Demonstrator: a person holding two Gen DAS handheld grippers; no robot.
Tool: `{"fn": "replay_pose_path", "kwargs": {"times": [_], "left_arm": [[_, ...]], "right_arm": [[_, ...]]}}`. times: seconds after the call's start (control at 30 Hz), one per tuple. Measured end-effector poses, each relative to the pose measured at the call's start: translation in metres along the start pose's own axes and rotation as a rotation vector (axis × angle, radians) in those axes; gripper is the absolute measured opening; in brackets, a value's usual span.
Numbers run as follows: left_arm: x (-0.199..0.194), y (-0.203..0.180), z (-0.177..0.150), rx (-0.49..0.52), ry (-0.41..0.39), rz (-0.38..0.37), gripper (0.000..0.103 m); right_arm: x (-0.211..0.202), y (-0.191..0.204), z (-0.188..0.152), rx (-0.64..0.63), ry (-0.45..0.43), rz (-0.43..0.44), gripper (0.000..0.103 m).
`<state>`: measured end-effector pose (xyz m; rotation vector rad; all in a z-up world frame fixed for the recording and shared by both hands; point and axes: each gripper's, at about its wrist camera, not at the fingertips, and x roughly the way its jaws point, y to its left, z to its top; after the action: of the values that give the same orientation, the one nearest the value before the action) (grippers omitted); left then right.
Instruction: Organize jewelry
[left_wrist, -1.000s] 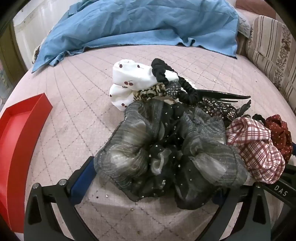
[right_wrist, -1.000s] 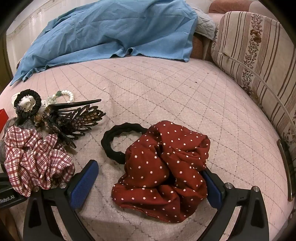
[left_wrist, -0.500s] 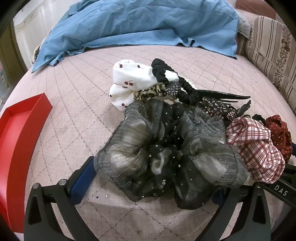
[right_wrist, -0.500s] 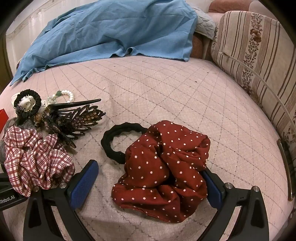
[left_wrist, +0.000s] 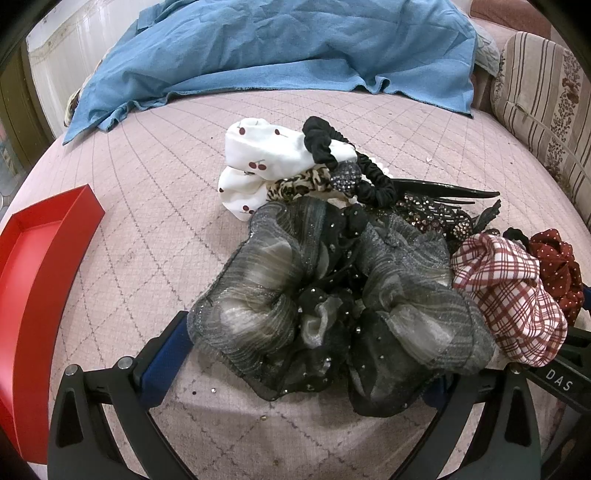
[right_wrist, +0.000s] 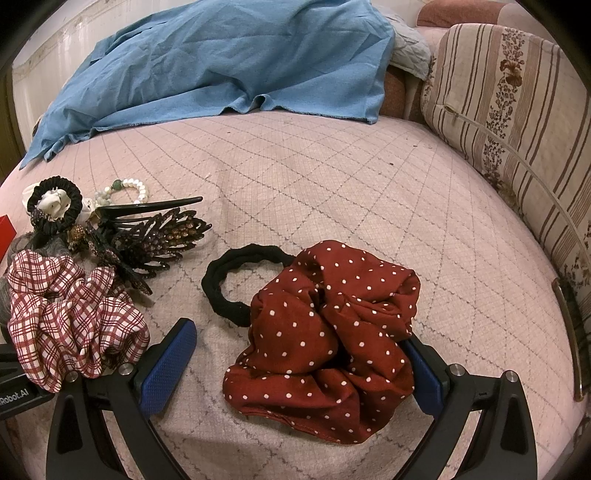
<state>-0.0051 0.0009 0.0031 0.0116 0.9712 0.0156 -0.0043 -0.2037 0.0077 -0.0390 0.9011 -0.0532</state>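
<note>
Nothing has shifted over the last second: the left gripper (left_wrist: 306, 354) stays spread around the grey scrunchie (left_wrist: 332, 306), the right gripper (right_wrist: 295, 354) around the red dotted scrunchie (right_wrist: 325, 339), near the bed's (right_wrist: 332, 184) front edge. Neither has closed, so no sorting into the red tray (left_wrist: 40, 266) at the left edge has begun.

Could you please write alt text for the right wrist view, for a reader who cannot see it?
The right tool sits open around a red polka-dot scrunchie on a pink quilted bed, a black hair tie touching it. At left lie a plaid scrunchie and a rhinestone hair clip.
</note>
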Motion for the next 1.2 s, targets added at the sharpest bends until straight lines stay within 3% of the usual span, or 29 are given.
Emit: {"fn": "replay_pose_path", "kwargs": {"times": [0.33,0.47,0.67,0.83,1.2], "left_arm": [[-0.011,0.004,-0.008,0.133,0.064,-0.097,0.103],[-0.03,0.014,-0.019,0.091,0.078,-0.107,0.103],[-0.075,0.034,-0.034,0.055,-0.018,-0.083,0.103],[-0.116,0.054,-0.034,0.005,-0.119,-0.039,0.103],[-0.191,0.065,-0.034,-0.011,-0.288,0.011,0.103]], "right_arm": [[-0.011,-0.004,-0.01,0.057,0.072,0.033,0.103],[-0.025,-0.002,-0.019,0.034,0.075,0.041,0.103],[-0.043,0.004,-0.031,0.048,0.081,0.013,0.103],[-0.064,0.009,-0.04,0.106,0.085,0.048,0.102],[-0.149,0.021,-0.036,0.107,-0.112,0.033,0.102]]}}
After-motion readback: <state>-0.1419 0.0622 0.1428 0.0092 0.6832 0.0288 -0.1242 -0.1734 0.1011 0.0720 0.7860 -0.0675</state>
